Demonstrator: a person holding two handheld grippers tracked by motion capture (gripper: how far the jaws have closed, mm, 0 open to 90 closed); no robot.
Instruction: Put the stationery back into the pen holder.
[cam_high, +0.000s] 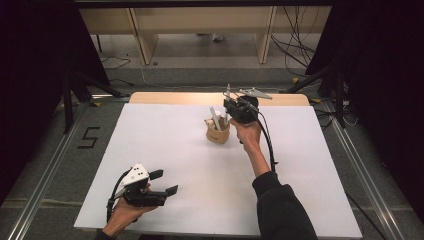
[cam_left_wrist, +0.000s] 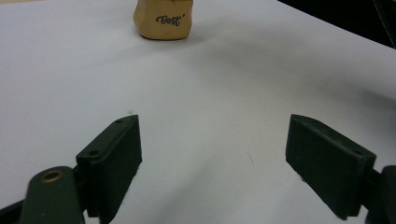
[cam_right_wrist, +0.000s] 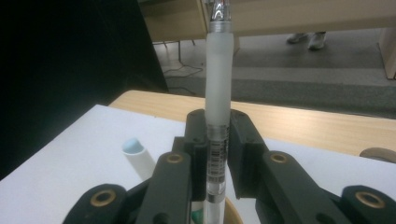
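Pen (cam_right_wrist: 218, 93) (frosted, slim barrel) clamped by right gripper (cam_right_wrist: 218, 140) above tan holder (cam_high: 218, 132); left gripper (cam_left_wrist: 212, 154) fingers wide.

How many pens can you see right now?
3: one pen clamped upright in the right gripper above the cup, two standing in the cup. Others may be hidden inside.
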